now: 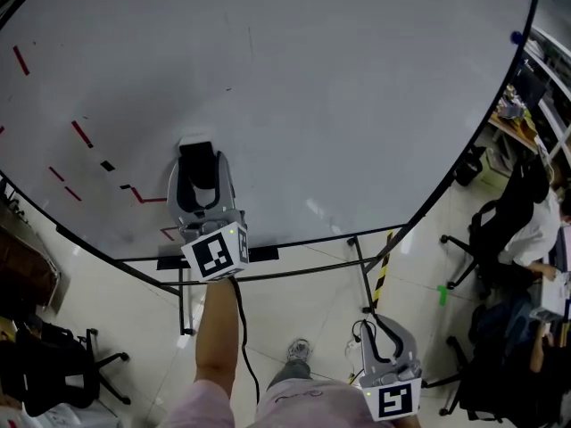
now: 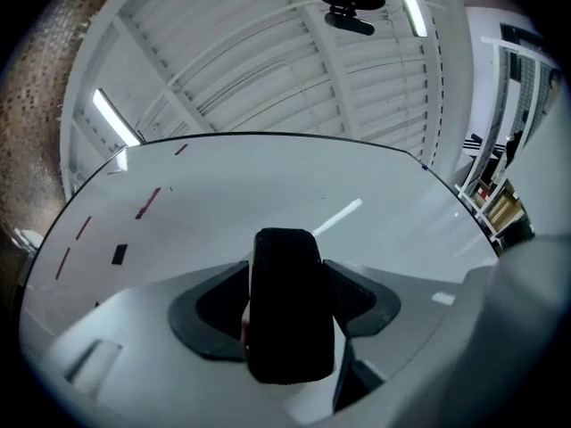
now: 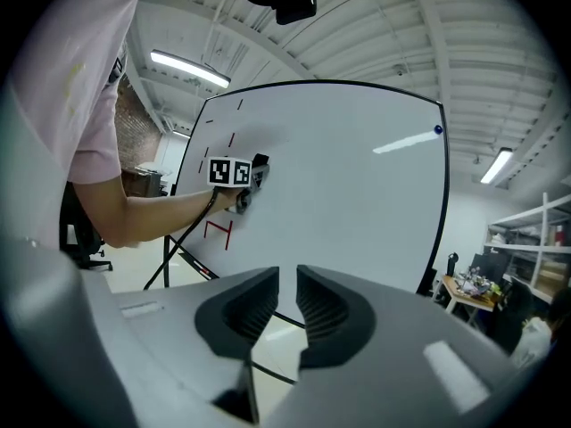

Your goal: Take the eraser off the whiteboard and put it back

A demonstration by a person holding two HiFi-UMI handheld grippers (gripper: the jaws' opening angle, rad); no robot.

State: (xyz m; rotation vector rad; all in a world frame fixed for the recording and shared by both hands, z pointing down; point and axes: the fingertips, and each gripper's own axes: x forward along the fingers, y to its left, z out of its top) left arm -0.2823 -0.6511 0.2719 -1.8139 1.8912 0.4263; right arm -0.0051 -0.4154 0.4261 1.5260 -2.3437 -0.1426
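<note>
Whiteboard (image 1: 339, 87) spreads wide and bare to the right of my left gripper (image 1: 198, 169), which clenches the black eraser (image 2: 285, 315) near the board's lower rim, beside red marks (image 1: 143, 194). Whether the eraser touches the board is hidden. My right gripper (image 3: 287, 306) hangs low and off the board, its jaws almost closed with nothing between them.

Empty right claw (image 3: 287, 282), jaws close together, whiteboard (image 3: 357, 185) beyond.

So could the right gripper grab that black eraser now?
Probably not: the black eraser is clamped in the left gripper at the whiteboard, while the right gripper hangs low, well away.
</note>
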